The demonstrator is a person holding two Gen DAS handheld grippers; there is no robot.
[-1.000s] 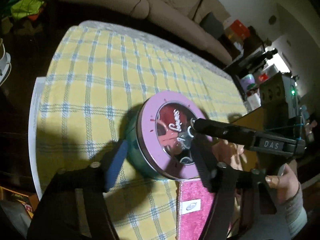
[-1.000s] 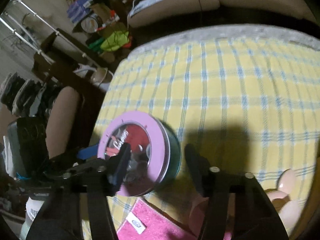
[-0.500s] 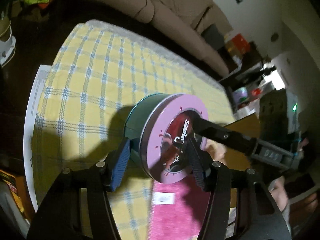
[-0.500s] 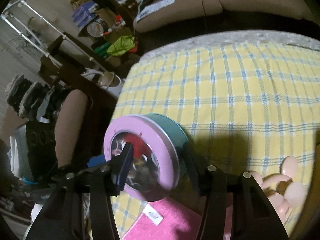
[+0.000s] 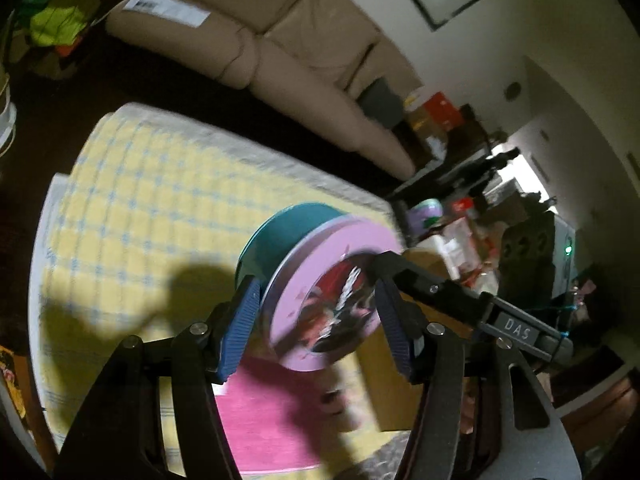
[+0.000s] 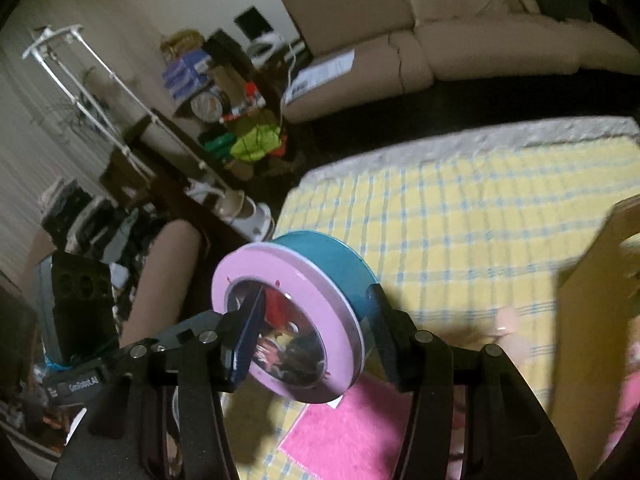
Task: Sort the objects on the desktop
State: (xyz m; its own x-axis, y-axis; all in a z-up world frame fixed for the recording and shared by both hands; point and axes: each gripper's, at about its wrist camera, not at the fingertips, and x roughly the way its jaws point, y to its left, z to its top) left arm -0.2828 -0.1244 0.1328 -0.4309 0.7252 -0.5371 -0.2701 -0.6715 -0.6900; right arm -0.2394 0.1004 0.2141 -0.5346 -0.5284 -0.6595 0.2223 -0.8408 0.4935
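A round tin [image 5: 316, 276] with a teal body and a pink windowed lid is held on edge in the air above the yellow checked tablecloth [image 5: 132, 216]. My left gripper [image 5: 316, 320] is shut on it, one pad behind the teal body and one on the lid. My right gripper [image 6: 312, 332] is shut on the same tin [image 6: 296, 320] from the other side, one finger on the lid window, one on the teal back. A pink cloth [image 5: 272, 428] lies on the tablecloth under the tin; it also shows in the right wrist view [image 6: 352, 432].
A cardboard box [image 6: 592, 320] stands at the table's right, with pink toy shapes [image 6: 508, 324] beside it. A beige sofa [image 5: 256, 44] lies beyond the table. Cluttered shelves and bags [image 6: 224, 112] stand at the far left side.
Both grippers have lifted the tin off the tablecloth and raised it, still on edge. The views have swung upward, showing more of the room.
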